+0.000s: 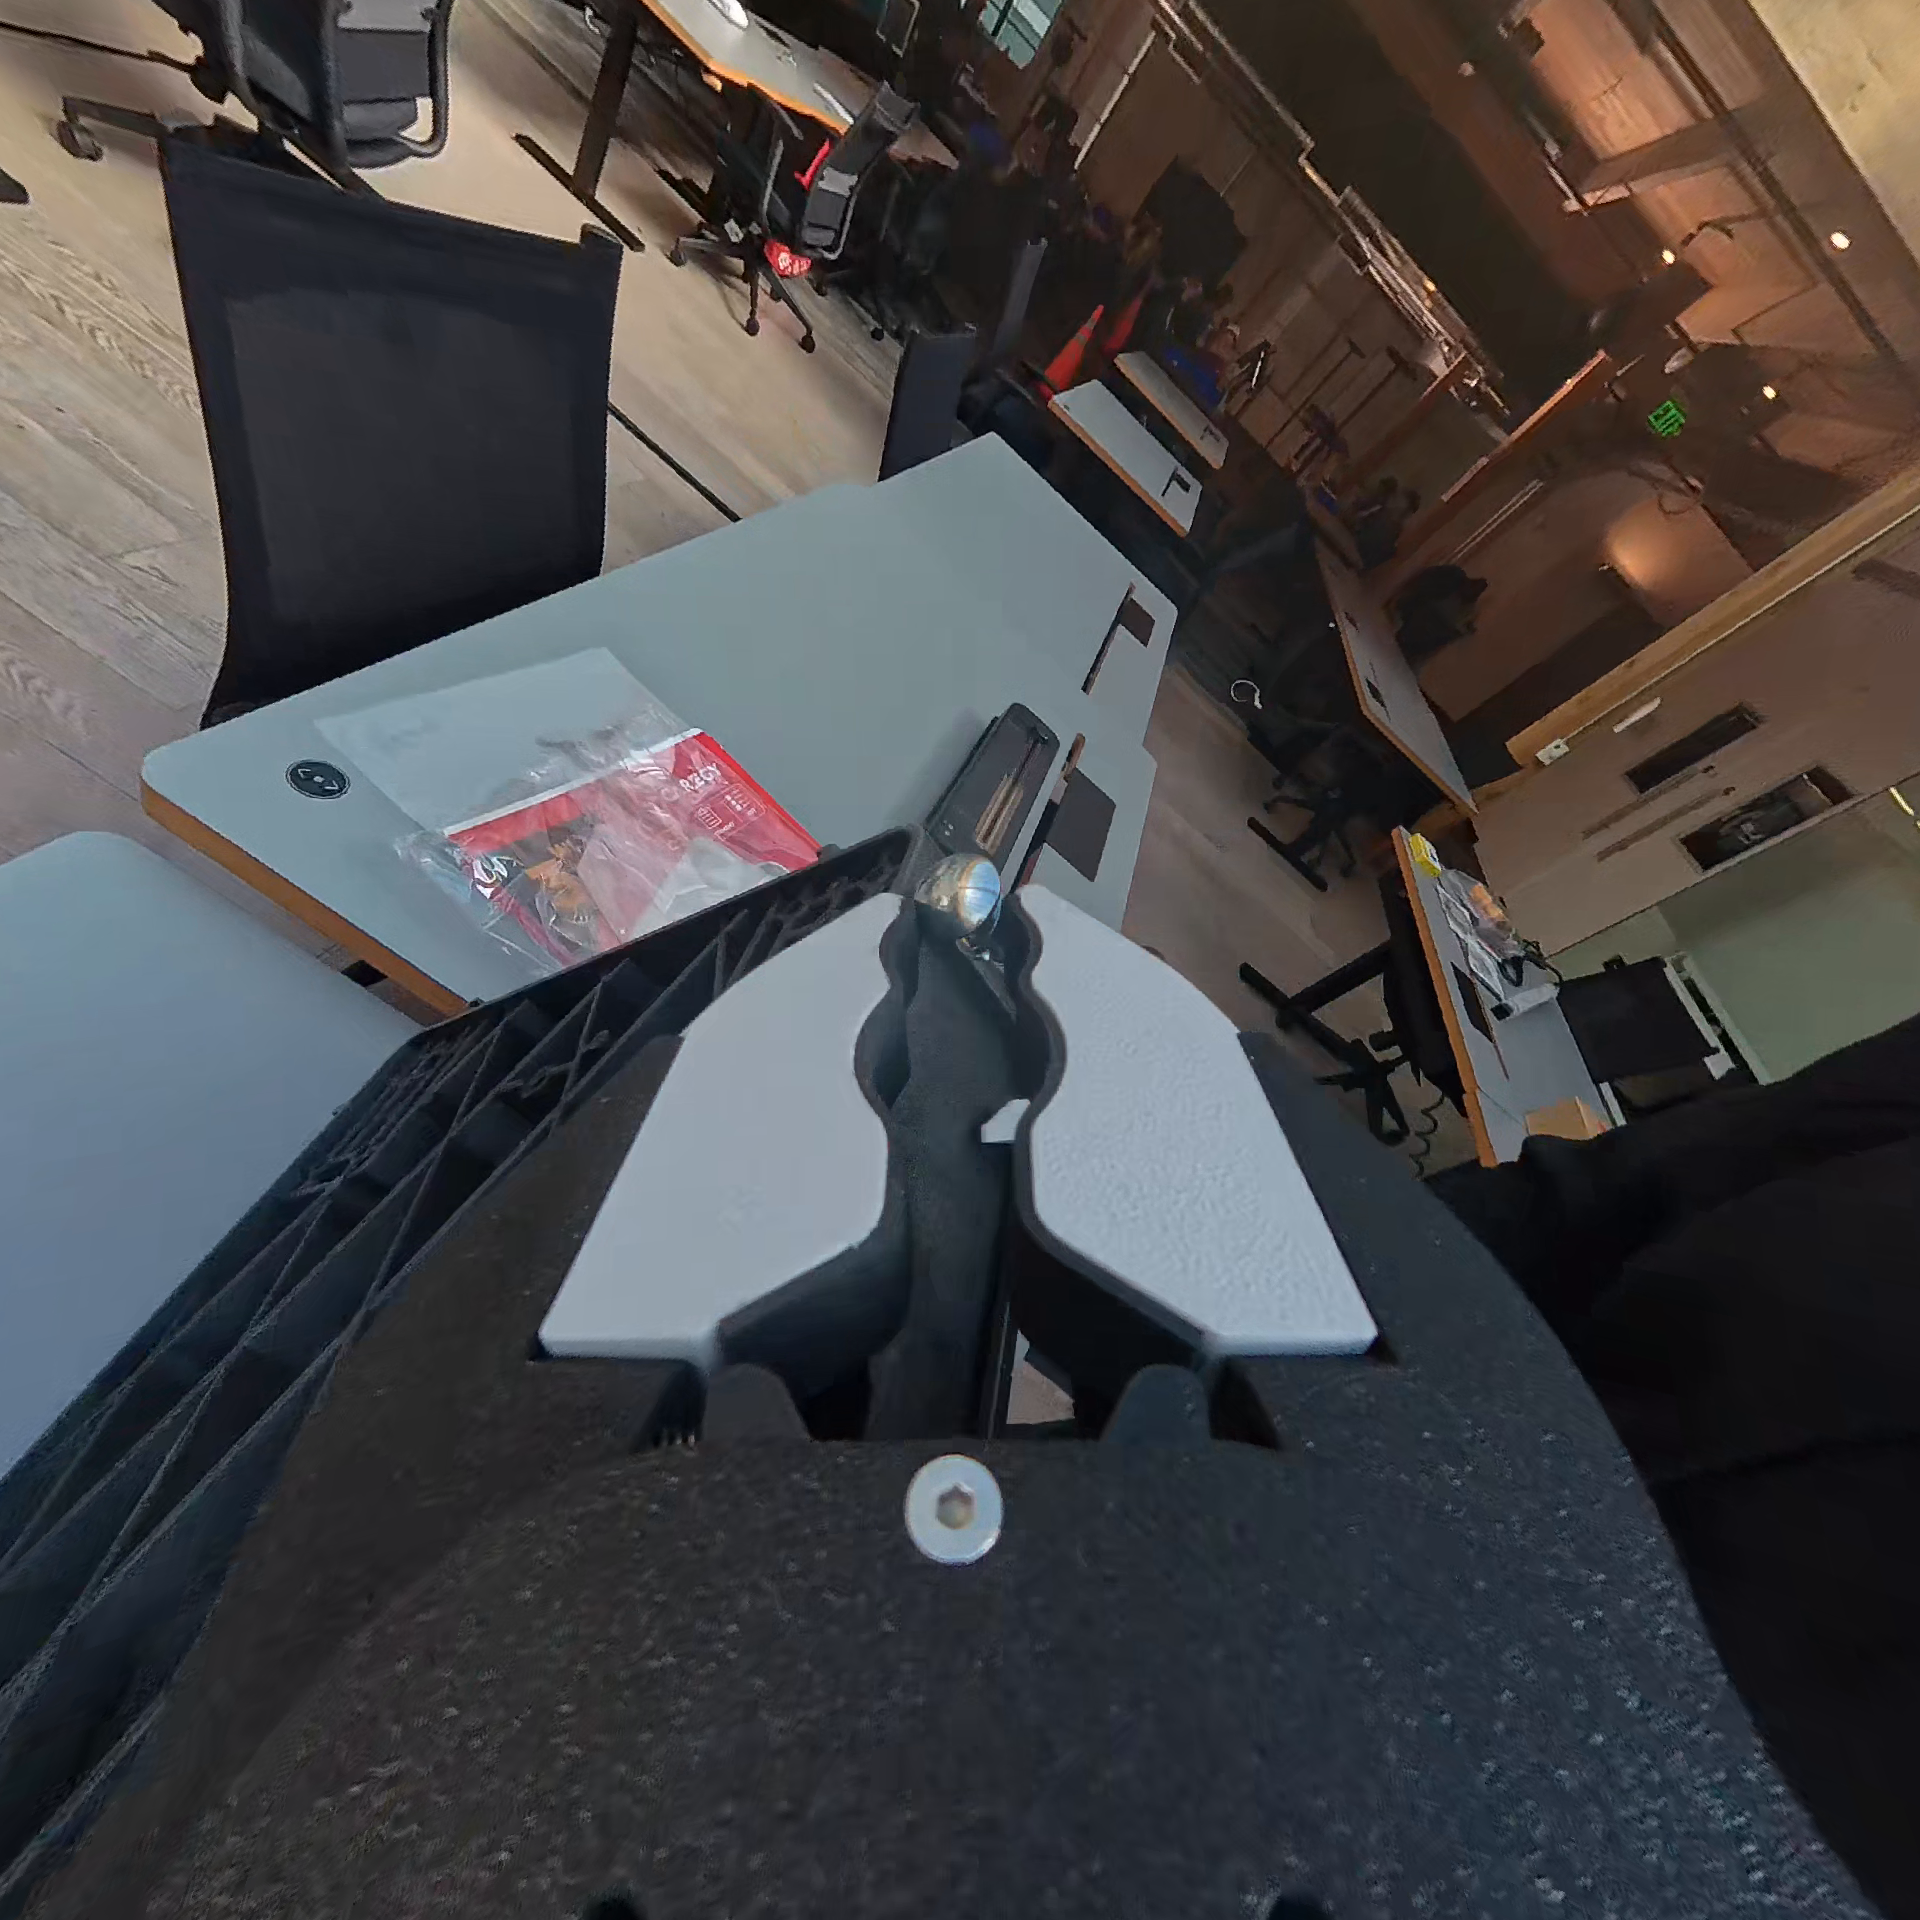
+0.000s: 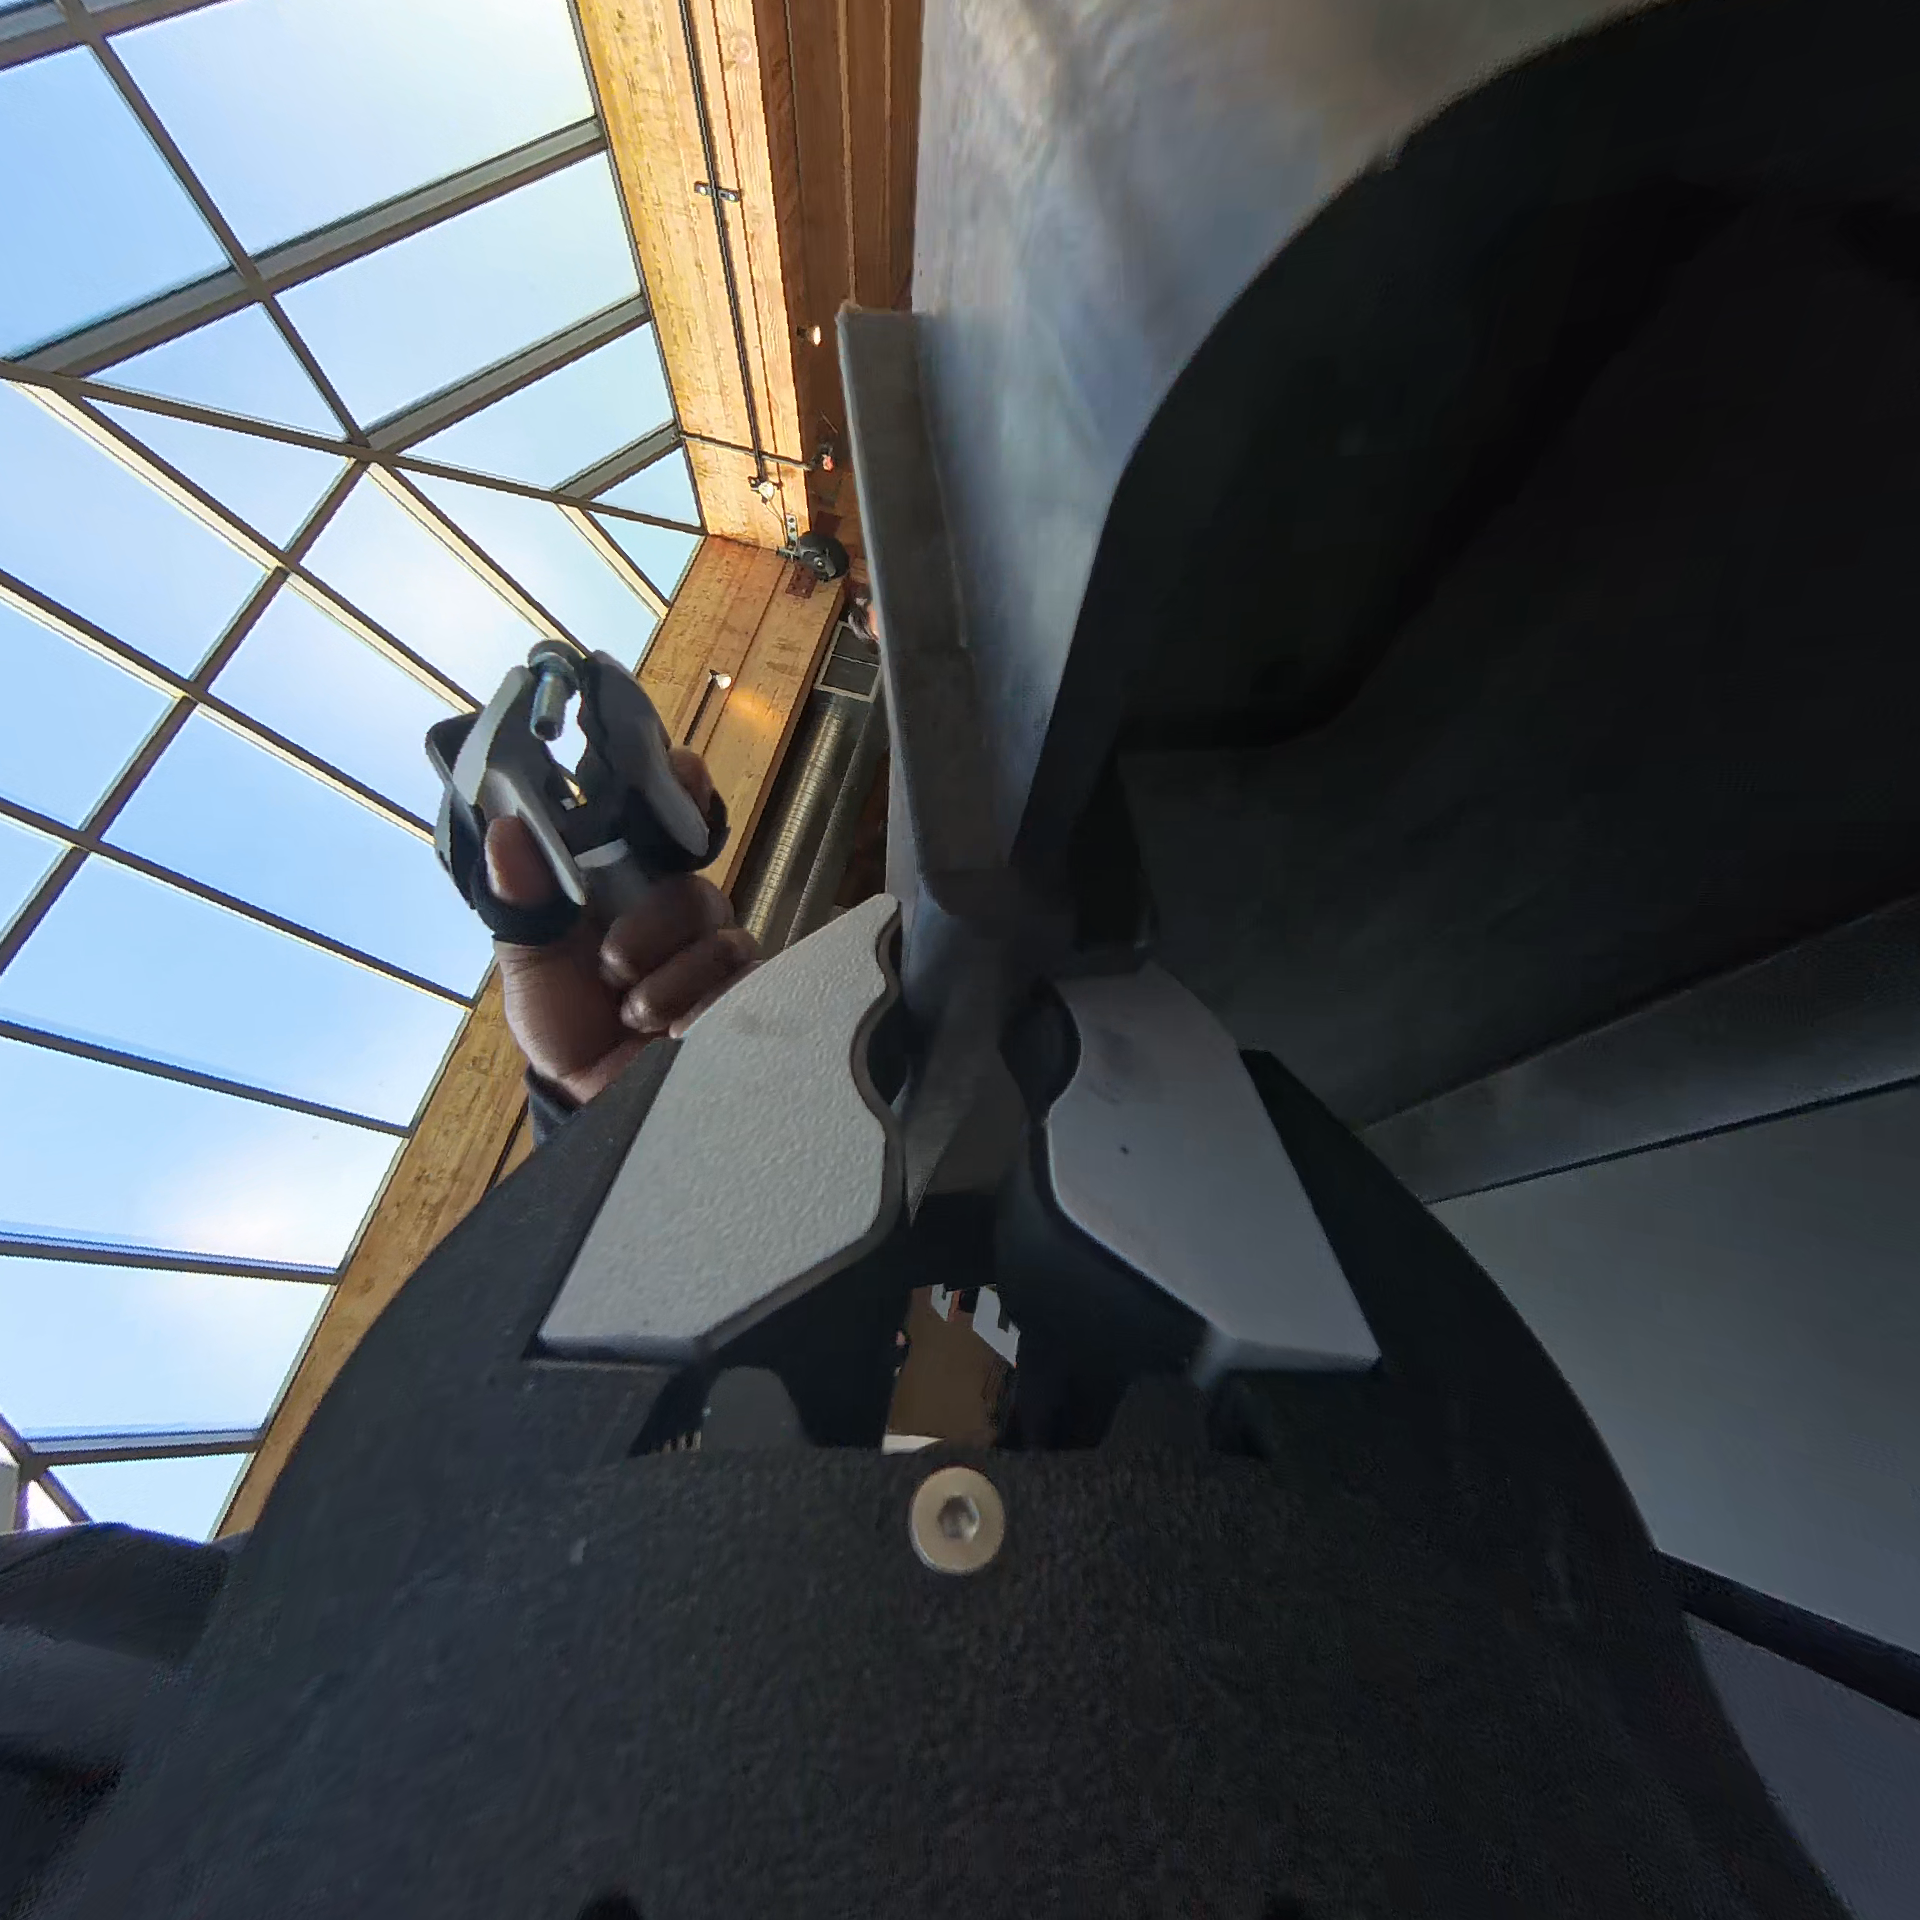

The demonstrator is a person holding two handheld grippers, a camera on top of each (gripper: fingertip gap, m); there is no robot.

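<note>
My left gripper (image 1: 961, 930) is shut on a bolt with a round silver head (image 1: 958, 894), which sticks out past the fingertips. A black ribbed plastic part (image 1: 499, 1101) runs along its left side. In the right wrist view the left gripper (image 2: 561, 727) shows farther off, held up by a hand (image 2: 603, 987), with the bolt (image 2: 544, 698) between its tips. My right gripper (image 2: 966, 1008) points upward and is shut on the edge of a grey metal plate (image 2: 914, 644) fixed to a large black curved part (image 2: 1507, 520).
A grey table (image 1: 831, 623) carries a clear bag with a red packet (image 1: 623, 842), a white sheet and a dark phone (image 1: 1003, 779). A black mesh chair (image 1: 395, 436) stands behind it. More desks and chairs lie beyond. A skylight (image 2: 208, 520) and wooden beams are overhead. The grippers' ends are close to 15 centimetres from one another.
</note>
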